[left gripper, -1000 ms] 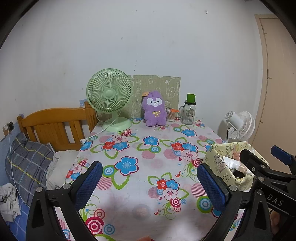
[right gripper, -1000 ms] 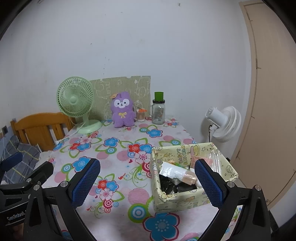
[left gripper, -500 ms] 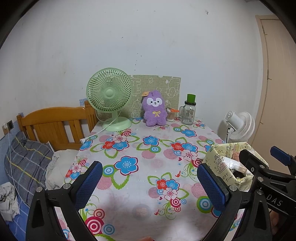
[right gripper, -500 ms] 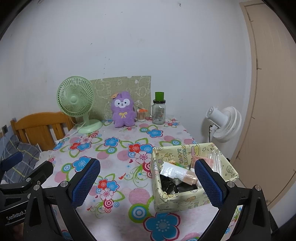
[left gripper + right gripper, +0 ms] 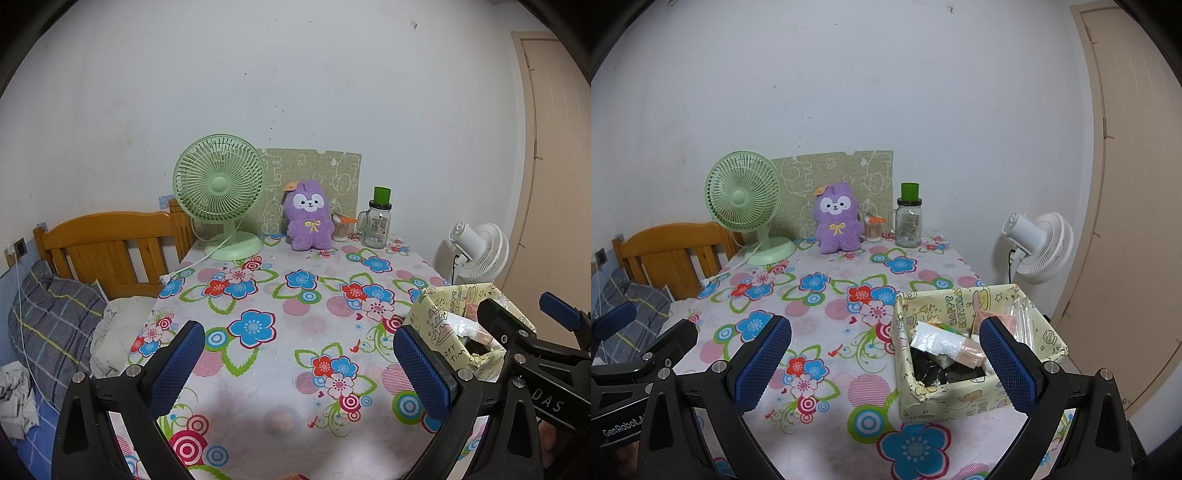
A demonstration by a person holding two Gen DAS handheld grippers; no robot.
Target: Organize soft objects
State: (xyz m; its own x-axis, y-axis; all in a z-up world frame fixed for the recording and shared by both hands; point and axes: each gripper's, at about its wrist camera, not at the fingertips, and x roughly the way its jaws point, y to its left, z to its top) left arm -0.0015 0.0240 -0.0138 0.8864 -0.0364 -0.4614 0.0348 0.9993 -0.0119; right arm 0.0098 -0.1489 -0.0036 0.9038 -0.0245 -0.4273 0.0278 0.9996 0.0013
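Floral table (image 5: 295, 369), purple plush (image 5: 309, 216), both grippers spread.

Home bedroom, wooden bed frame (image 5: 110, 240), plaid pillow (image 5: 51, 325), floral tablecloth (image 5: 295, 332)

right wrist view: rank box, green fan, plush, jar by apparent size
1. box, though it's nearest the camera, so that inflates it
2. green fan
3. plush
4. jar
The last three stand in one row by the wall.
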